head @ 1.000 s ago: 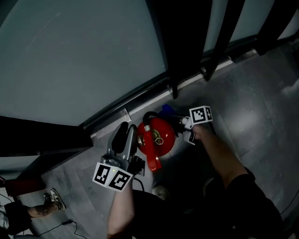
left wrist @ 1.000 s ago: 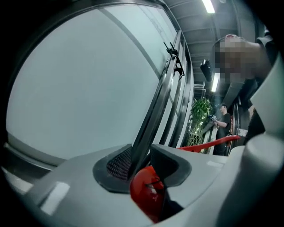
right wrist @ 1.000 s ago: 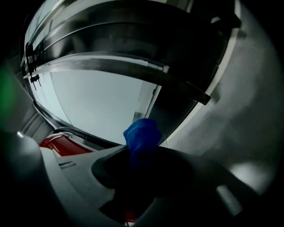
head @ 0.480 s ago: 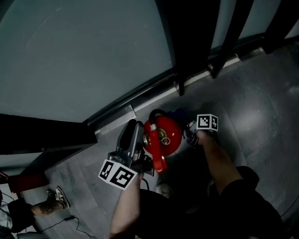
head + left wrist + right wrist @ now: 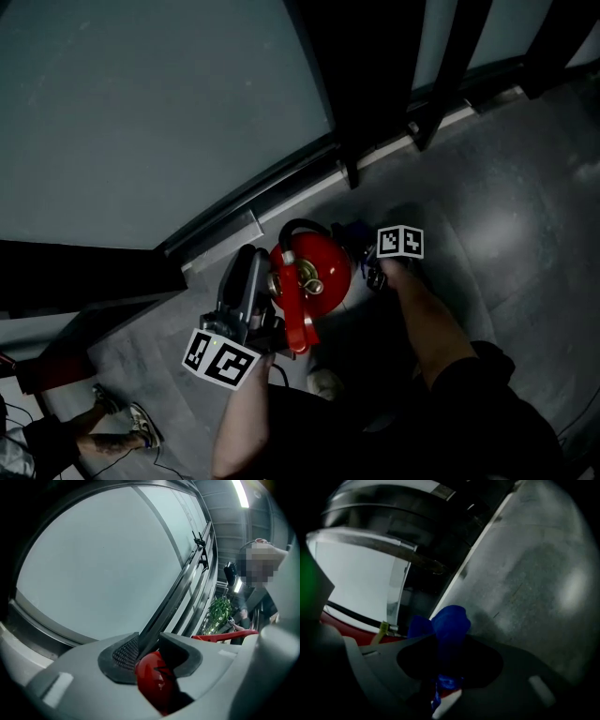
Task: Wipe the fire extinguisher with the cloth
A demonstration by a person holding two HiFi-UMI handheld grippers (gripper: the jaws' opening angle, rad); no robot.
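1. Red cylindrical metal fire extinguisher (image 5: 314, 267) stands on the grey concrete floor (image 5: 506, 206), just beside the large glass wall (image 5: 141, 122).
2. Left gripper (image 5: 149, 656) is clenched on the extinguisher's red top, apparently steadying it.
3. Right gripper (image 5: 447, 660) grasps the bunched blue cloth (image 5: 449, 623) at the extinguisher's right flank.
4. Judgement: wiping is under way. How much is already clean cannot be told, and the side facing the glass is probably left.
5. Black hose (image 5: 295, 230), red lever handle (image 5: 298, 319) and dark window frame (image 5: 361, 84) crowd access.

Hemmed behind by glass wall (image 5: 141, 122) and dark post (image 5: 366, 84); crowded at centre by fire extinguisher (image 5: 319, 267), flanked close by left gripper (image 5: 251, 262) and right gripper (image 5: 370, 272) with cloth (image 5: 450, 625); open over grey floor (image 5: 506, 206) at right.
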